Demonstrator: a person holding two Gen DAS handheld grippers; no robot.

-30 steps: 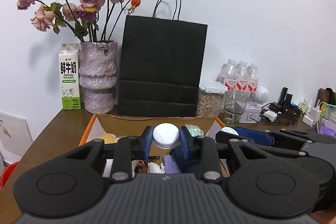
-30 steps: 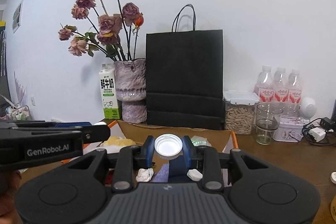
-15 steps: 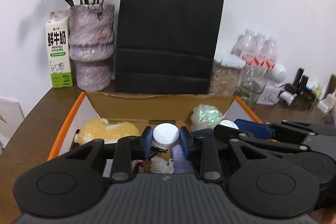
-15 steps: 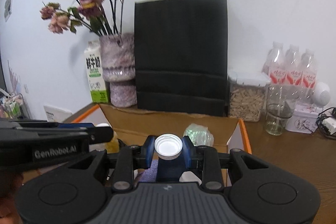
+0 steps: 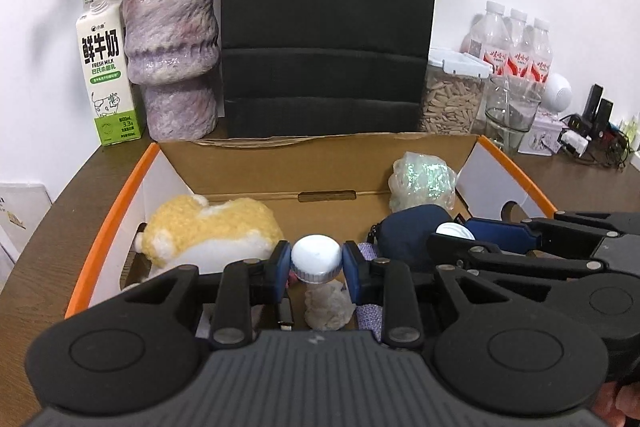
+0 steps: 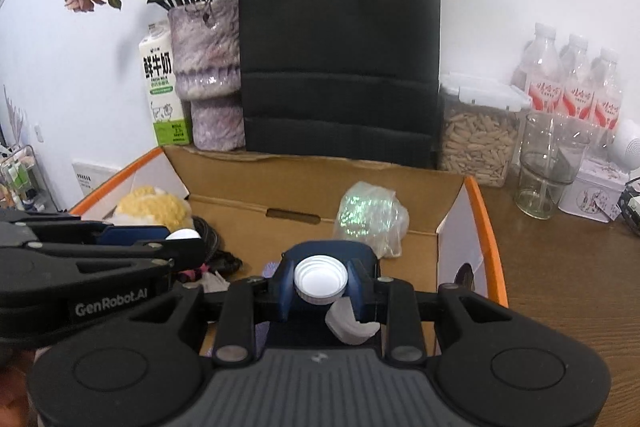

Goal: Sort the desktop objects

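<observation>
Both grippers have dropped toward the open cardboard box (image 5: 504, 163) since a second ago, so its inside now fills the view. From the left: a yellow plush toy (image 5: 208, 227) lies in the box, then the left gripper (image 5: 316, 263), clamped on a white cap (image 5: 316, 259) just above the box floor. Further right, the right gripper (image 6: 320, 285) pinches a second white cap (image 6: 320, 281) (its hollow side facing the camera) over a navy pouch (image 5: 404, 235), with a shiny plastic bundle (image 6: 368, 213) behind.
</observation>
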